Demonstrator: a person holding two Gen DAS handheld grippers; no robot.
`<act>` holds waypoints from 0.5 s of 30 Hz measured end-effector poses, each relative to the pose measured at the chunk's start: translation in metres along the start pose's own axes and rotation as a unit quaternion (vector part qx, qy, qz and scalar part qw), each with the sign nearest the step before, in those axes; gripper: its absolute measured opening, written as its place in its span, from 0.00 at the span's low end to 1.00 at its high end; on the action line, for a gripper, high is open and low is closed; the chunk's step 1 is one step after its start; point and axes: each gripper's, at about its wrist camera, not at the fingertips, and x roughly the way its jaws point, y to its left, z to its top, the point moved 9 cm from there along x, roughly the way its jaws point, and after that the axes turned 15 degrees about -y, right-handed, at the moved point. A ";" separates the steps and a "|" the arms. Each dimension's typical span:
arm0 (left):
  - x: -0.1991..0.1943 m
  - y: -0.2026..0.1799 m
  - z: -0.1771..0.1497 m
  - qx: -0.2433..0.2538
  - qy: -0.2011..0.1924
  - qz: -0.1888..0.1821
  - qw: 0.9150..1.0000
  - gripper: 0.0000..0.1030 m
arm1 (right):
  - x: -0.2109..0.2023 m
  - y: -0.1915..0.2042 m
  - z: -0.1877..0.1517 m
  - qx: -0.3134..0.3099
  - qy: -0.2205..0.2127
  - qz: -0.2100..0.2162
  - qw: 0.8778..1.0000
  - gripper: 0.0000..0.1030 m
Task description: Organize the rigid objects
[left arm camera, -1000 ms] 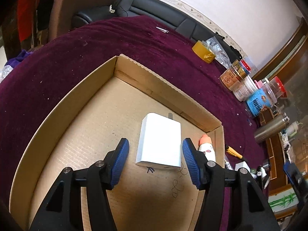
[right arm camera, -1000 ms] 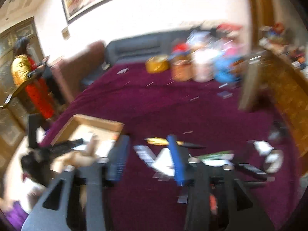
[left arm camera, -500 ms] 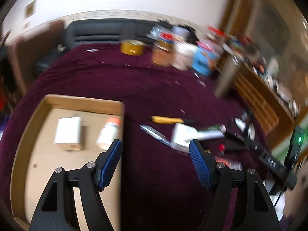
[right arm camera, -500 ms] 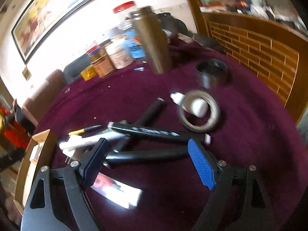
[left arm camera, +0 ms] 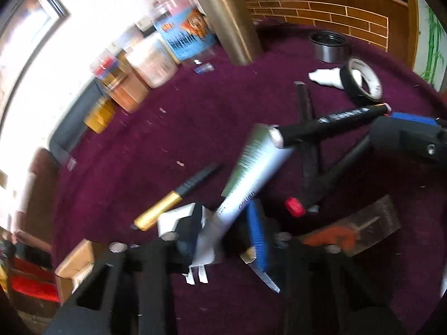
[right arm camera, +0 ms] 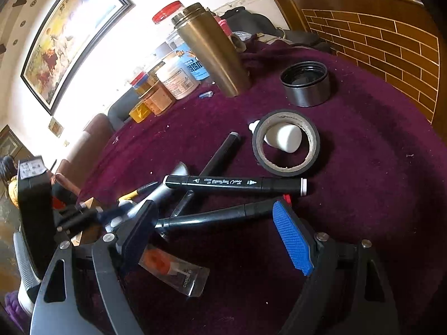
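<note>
The left gripper (left arm camera: pixel 223 234) is closing narrow on the crimped end of a white and green tube (left arm camera: pixel 251 173), its jaws having just drawn in until the blue pads are pressing the tube from both sides, so the step in hand looks like picking the next item out of the pile on the purple tablecloth (right arm camera: pixel 377 167). The tube is lying slanted, its cap end tucked under a black art marker (right arm camera: pixel 234 182) and its flat end sitting between the pads. The right gripper (right arm camera: pixel 220 229) is standing wide and holding nothing, its jaws having just been opening, with a second black marker (right arm camera: pixel 212 217) lying across the gap between the pads but untouched. A roll of black tape (right arm camera: pixel 286 142) with a small white bottle (right arm camera: pixel 282 136) inside its ring is lying just beyond, and a gold flask (right arm camera: pixel 212 53) is standing upright farther back. A corner of the cardboard box (left arm camera: pixel 74 262) is showing at the lower left of the left wrist view. Next, the left hand is probably needing to draw the tube out from beneath the marker without dragging it along, then carry it toward the box, while the right closes squarely on the marker between its pads
</note>
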 end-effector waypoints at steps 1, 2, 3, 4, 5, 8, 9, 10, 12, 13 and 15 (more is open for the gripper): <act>-0.003 -0.004 -0.001 -0.005 0.001 -0.012 1.000 0.10 | 0.001 -0.001 0.000 0.003 0.002 0.001 1.000 0.82; -0.008 -0.006 -0.003 -0.007 0.001 -0.016 1.000 0.10 | 0.001 -0.001 0.000 0.005 0.004 0.002 1.000 0.82; -0.013 -0.008 -0.004 -0.014 0.004 -0.024 1.000 0.10 | 0.002 -0.001 -0.001 0.007 0.006 0.003 1.000 0.82; -0.022 -0.009 -0.008 -0.031 0.004 -0.041 0.999 0.10 | 0.002 -0.001 -0.001 0.008 0.008 0.004 1.000 0.82; -0.032 -0.009 -0.012 -0.048 0.002 -0.054 0.997 0.10 | 0.002 -0.001 -0.002 0.009 0.009 0.005 1.000 0.82; -0.051 -0.010 -0.023 -0.084 -0.004 -0.071 0.994 0.11 | 0.003 0.000 -0.003 0.009 0.013 0.006 1.000 0.82; -0.055 -0.011 -0.027 -0.095 -0.004 -0.075 0.993 0.11 | 0.004 0.000 -0.003 0.010 0.014 0.006 1.000 0.82; -0.058 -0.013 -0.031 -0.101 -0.004 -0.078 0.992 0.11 | 0.004 0.000 -0.004 0.011 0.015 0.006 1.000 0.82; -0.057 -0.017 -0.035 -0.095 -0.005 -0.075 0.993 0.11 | 0.004 -0.001 -0.004 0.013 0.017 0.005 1.000 0.82; -0.053 -0.020 -0.036 -0.088 -0.004 -0.071 0.994 0.11 | 0.005 -0.001 -0.004 0.015 0.018 0.004 1.000 0.82; -0.048 -0.022 -0.035 -0.086 -0.009 -0.061 0.994 0.20 | 0.005 -0.002 -0.004 0.018 0.017 0.002 1.000 0.82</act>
